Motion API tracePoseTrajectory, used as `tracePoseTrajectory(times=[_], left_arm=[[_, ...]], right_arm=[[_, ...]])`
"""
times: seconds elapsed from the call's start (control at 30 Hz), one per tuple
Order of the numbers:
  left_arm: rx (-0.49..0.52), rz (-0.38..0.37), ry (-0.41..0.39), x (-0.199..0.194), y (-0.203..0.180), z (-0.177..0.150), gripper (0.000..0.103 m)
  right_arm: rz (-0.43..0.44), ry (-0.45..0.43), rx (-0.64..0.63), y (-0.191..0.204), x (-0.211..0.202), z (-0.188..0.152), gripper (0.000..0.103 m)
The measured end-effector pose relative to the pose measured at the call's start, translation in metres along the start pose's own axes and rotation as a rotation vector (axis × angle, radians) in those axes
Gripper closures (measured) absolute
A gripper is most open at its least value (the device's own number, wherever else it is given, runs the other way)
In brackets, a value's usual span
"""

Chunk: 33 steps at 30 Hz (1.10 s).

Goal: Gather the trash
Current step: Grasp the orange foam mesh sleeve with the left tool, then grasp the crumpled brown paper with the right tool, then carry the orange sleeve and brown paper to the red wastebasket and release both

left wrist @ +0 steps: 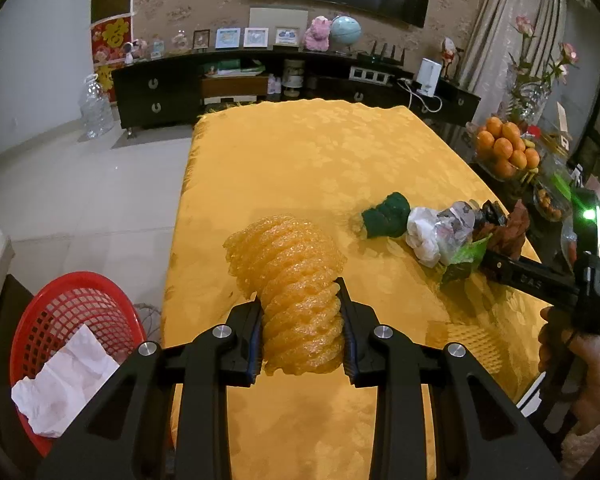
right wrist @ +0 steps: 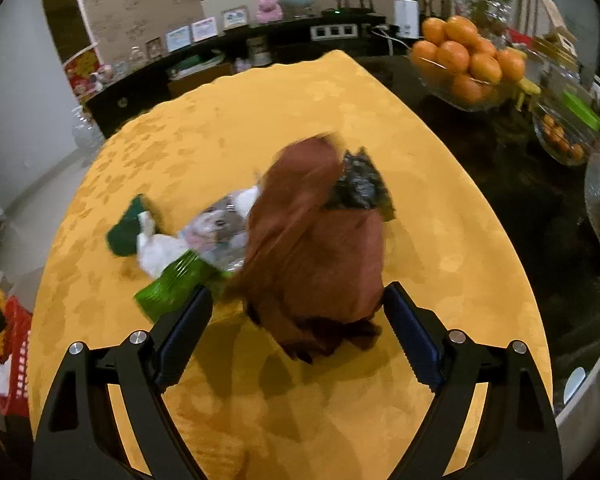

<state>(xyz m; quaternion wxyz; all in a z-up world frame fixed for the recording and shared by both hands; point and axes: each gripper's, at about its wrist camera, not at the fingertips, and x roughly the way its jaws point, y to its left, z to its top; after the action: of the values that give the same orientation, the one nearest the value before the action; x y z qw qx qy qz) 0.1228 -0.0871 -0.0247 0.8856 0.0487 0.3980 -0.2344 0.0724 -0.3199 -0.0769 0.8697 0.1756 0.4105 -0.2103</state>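
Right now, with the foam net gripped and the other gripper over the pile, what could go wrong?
1. The left gripper pinches only the lower end of the yellow foam fruit net; it could slip before reaching the red plastic basket.
2. The right gripper straddles the brown crumpled wrapper, jaws open; closing might snag the neighbouring green wrapper.

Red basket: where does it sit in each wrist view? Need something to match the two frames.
Left wrist: red basket at lower left, beside the yellow tablecloth, white paper inside; it stands left of the left gripper.
Right wrist: only a sliver of it at the far left edge, mostly cut off.
Shared landmark: the green foam piece at the left end of the trash pile.
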Motion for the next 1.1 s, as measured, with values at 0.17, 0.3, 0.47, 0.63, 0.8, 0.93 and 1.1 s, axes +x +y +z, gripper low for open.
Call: tracePoseTrajectory(times=[0.17,0.3,0.47,0.63,0.8,0.93,1.1], left_arm=[[0.007,0.007,-0.006,-0.002,0.001,0.0,0.074],[0.001,0.01,-0.009,-0.004,0.002,0.0,0.074],[0.002,0.013,-0.01,-0.004,0.002,0.0,0.074],[0.007,0.033,-0.021,-0.005,0.004,0.001,0.074],[-0.006,0.044,-0.038,-0.009,0.008,0.003,0.074],[-0.001,0.063,-0.067,-0.017,0.008,0.007,0.074],[0.001,0.082,-0.108,-0.03,0.01,0.011,0.074]], right_arm=[[0.018,0.006,0.063,-0.011,0.009,0.001,0.022],[0.038,-0.044,0.077,-0.011,-0.001,0.006,0.022],[0.002,-0.052,0.024,-0.002,0.005,0.012,0.022],[0.0,-0.022,0.075,-0.015,0.012,0.012,0.04],[0.027,-0.062,0.11,-0.02,-0.005,0.015,0.044],[0.068,-0.121,0.093,-0.012,-0.029,0.018,0.044],[0.107,-0.179,0.049,0.002,-0.054,0.022,0.044]])
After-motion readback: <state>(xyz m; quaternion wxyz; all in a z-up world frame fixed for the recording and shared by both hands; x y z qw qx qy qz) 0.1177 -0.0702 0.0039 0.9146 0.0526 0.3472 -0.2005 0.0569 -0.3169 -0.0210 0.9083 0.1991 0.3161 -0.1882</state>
